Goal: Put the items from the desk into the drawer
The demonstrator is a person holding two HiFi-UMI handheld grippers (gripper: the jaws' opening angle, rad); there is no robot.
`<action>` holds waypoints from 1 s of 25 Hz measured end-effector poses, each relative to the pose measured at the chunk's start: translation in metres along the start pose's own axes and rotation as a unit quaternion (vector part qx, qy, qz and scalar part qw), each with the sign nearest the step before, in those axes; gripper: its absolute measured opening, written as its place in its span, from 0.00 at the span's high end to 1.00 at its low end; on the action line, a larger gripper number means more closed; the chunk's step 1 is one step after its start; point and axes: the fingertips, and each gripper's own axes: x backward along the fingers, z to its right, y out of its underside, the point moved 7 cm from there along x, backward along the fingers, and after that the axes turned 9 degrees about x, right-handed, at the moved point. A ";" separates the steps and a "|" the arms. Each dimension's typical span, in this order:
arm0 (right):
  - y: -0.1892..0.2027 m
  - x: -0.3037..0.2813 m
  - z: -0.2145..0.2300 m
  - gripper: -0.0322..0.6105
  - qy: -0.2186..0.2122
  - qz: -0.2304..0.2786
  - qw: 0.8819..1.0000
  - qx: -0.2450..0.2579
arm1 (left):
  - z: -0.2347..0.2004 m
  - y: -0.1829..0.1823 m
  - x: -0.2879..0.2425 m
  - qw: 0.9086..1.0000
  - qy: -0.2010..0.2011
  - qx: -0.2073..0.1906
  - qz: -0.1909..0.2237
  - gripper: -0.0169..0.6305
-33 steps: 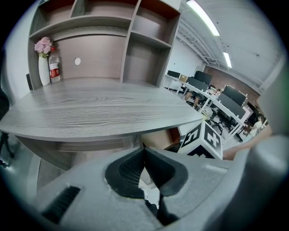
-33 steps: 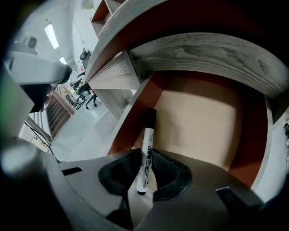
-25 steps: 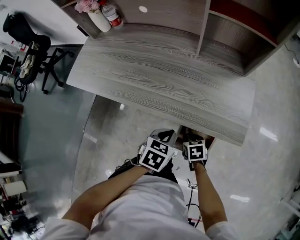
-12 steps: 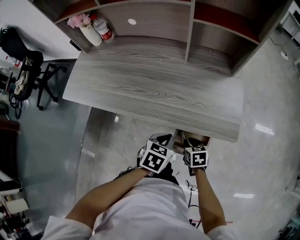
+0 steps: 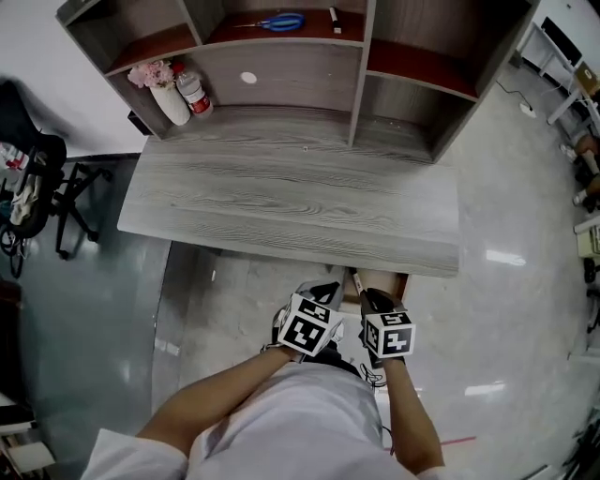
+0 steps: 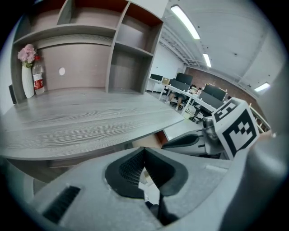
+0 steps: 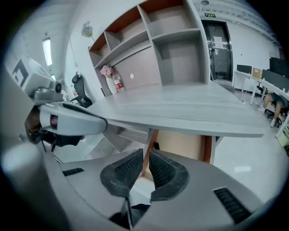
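Note:
The grey wood desk (image 5: pixel 291 202) has a bare top. At its back left stand a white vase of pink flowers (image 5: pixel 167 94) and a red-labelled bottle (image 5: pixel 194 94). Blue scissors (image 5: pixel 281 22) and a dark pen (image 5: pixel 335 19) lie on an upper shelf. A tan drawer unit (image 5: pixel 384 279) (image 7: pixel 180 144) sits under the desk's right front edge. My left gripper (image 5: pixel 323 286) (image 6: pixel 143 151) and right gripper (image 5: pixel 370 298) (image 7: pixel 146 155) hang side by side below that edge, close to my body. Both are shut with nothing between the pads; the right shows a thin slit.
A wooden shelf unit (image 5: pixel 361 56) rises behind the desk. A black office chair (image 5: pixel 37 178) stands at the left on the glossy floor. Further desks and monitors (image 6: pixel 198 92) fill the room at the right.
The head view has tipped up, so the desk sits lower in frame and the upper shelf with scissors shows. Both grippers have stayed together near the drawer unit.

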 end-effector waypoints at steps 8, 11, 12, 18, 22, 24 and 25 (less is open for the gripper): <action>-0.044 0.044 -0.036 0.91 0.023 0.068 0.997 0.010 | -0.001 -0.013 0.030 0.999 0.020 -0.010 0.028 0.97; -0.058 0.060 -0.047 0.92 0.031 0.093 0.995 0.011 | 0.002 -0.017 0.042 0.998 0.029 -0.009 0.049 0.97; -0.062 0.064 -0.051 0.92 0.032 0.100 0.994 0.012 | 0.004 -0.018 0.048 0.998 0.032 -0.007 0.056 0.97; -0.072 0.083 -0.076 0.95 0.039 0.129 0.991 0.018 | 0.019 -0.019 0.072 0.995 0.042 -0.014 0.087 0.97; -0.070 0.088 -0.086 0.95 0.068 0.147 0.987 0.021 | 0.020 -0.017 0.076 0.994 0.044 -0.020 0.094 0.97; -0.067 0.088 -0.088 0.95 0.074 0.150 0.986 0.020 | 0.019 -0.016 0.077 0.994 0.044 -0.020 0.098 0.97; -0.067 0.088 -0.088 0.95 0.074 0.149 0.986 0.017 | 0.019 -0.016 0.077 0.994 0.044 -0.021 0.100 0.97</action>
